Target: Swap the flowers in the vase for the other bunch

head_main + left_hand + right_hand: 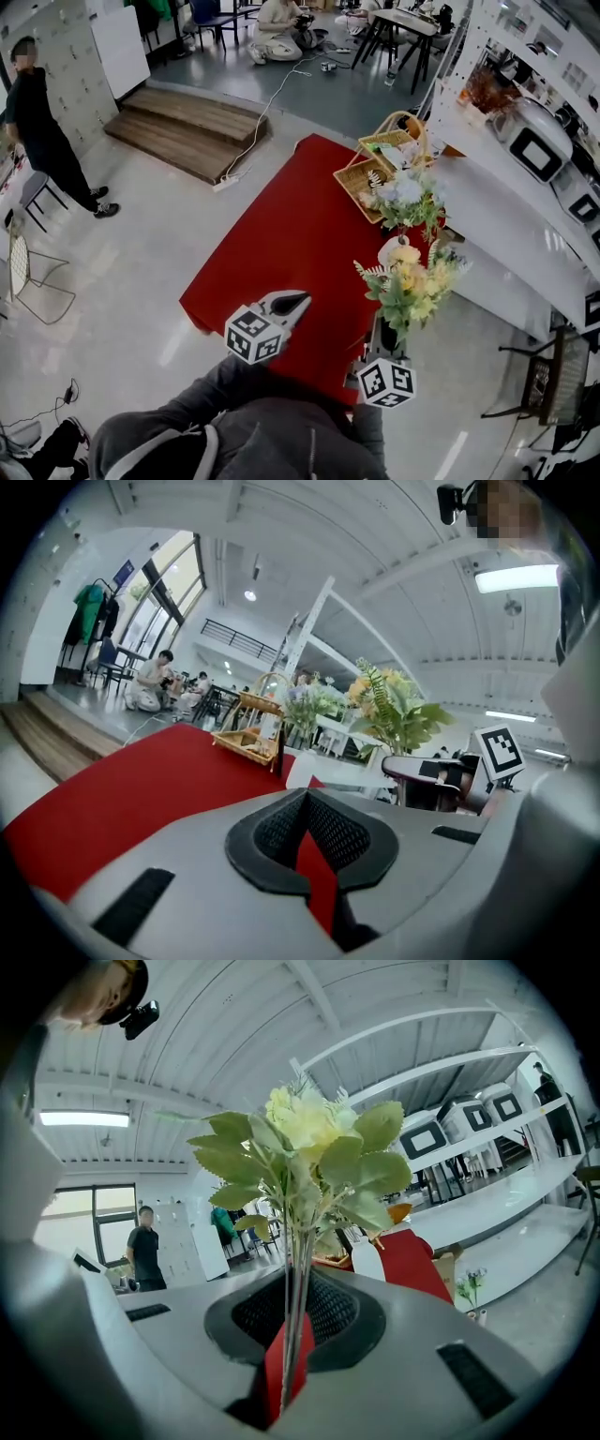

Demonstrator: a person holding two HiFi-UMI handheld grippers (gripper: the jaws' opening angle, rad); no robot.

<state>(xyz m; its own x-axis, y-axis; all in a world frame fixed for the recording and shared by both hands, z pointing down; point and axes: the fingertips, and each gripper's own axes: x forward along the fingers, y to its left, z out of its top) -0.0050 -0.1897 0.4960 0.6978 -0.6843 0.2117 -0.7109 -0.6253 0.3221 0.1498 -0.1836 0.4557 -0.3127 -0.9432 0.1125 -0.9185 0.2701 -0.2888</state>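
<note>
Long surface (281,244) under a red cloth, running away from the wearer across a pale grey floor. To its right, white shelving (487,202) carrying boxy white machines with dark windows. Beyond the far end, a low wooden platform (187,127) of two steps with a white cable (267,108) trailing past it. At the left, a wire chair (33,281) and one person in dark clothes (42,141), standing. At the back, one person seated on the floor (277,28) near dark-legged tables.

Nothing lettered large enough to read. Only print in view: black-and-white square markers on the two gripper cubes.

On the surface's right side: one wicker basket (375,173) with a hoop handle. Just beside it on the near side, one white vase (392,250) holding the pale blue-and-white bunch (408,199).

Two bunches in all. The second, the yellow bunch (412,279), upright by the surface's near right edge, just nearer than the vase. Thin stems of it pinched in the right gripper (386,336), seen rising between that gripper's pads to leaves and cream-yellow blooms in the right gripper view.

Left gripper (298,300) over the near edge of the red cloth, pressed together and holding nothing, only red cloth showing through the slit behind the pads.
</note>
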